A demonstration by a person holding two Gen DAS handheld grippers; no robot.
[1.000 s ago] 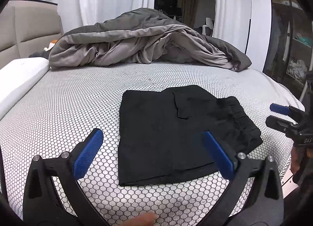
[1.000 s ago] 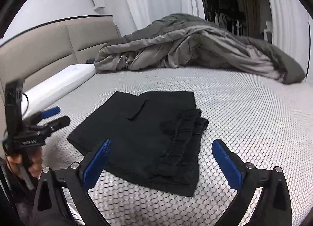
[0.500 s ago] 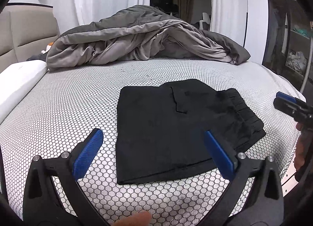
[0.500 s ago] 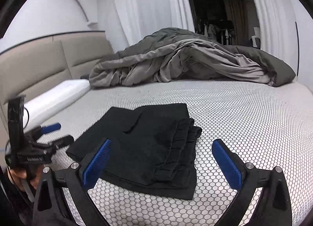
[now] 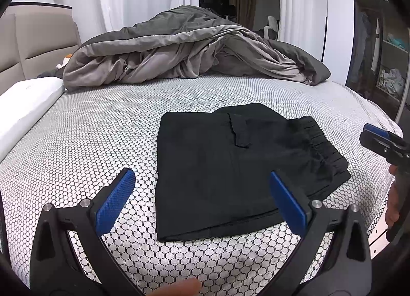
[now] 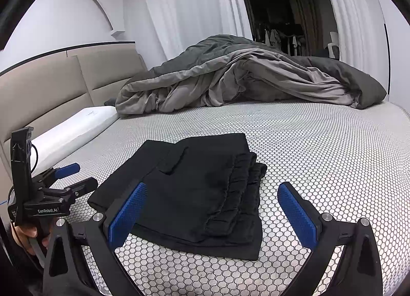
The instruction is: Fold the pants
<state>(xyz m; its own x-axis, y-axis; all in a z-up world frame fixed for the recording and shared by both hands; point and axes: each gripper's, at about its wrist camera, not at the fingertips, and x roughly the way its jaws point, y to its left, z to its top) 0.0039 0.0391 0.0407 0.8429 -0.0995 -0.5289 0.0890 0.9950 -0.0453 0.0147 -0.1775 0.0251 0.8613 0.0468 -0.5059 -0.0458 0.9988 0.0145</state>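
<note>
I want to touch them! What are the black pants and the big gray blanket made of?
The black pants look like soft, matte woven or knit cloth; the gathered, ribbed waistband suggests elastic. The exact fibre can't be told. The gray blanket looks like a puffy, smooth duvet with a slight sheen, dark on one side, lighter on the other; its thick, rounded folds suggest a padded filling.

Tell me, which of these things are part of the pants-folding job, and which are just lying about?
Part of the job:
- black pants, folded on the bed
- left claw, open
- right claw, open

Just lying about:
- grey duvet
- white pillow
- headboard
</note>
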